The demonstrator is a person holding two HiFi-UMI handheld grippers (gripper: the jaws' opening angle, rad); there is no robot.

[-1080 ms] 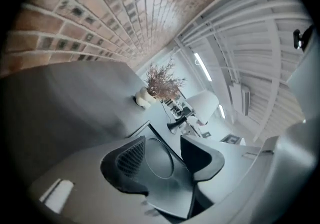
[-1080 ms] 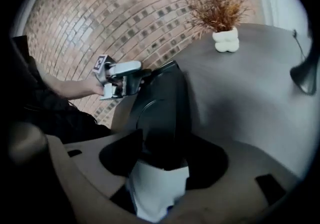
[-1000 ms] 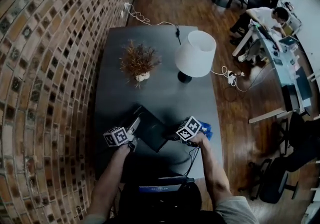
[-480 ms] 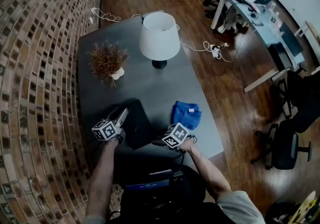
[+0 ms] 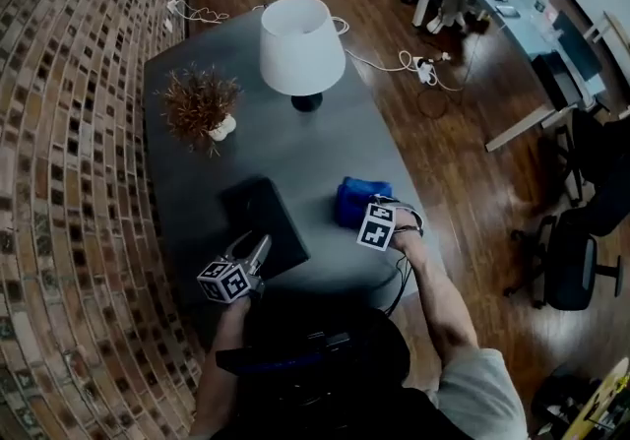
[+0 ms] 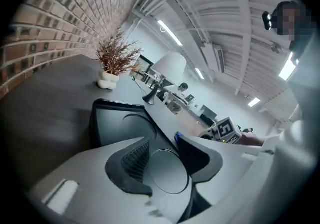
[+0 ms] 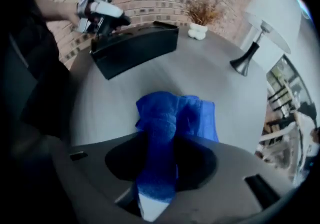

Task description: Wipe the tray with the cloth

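Right tool [image 5: 362, 219] has left the flat black rectangular tray [image 5: 258, 220]; its jaws have just closed, clamping the crumpled blue cloth [image 5: 346, 199] lying right of the tray. Left tool [image 5: 258, 251] sits at the tray's near edge, jaws just narrowed yet apart, empty. With the cloth secured, wiping should follow.

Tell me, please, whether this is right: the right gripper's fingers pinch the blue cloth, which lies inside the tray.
Not quite: the cloth lies on the table beside the tray, not inside it, as the head view shows. The right gripper has just been closing its fingers, and they do pinch the cloth.
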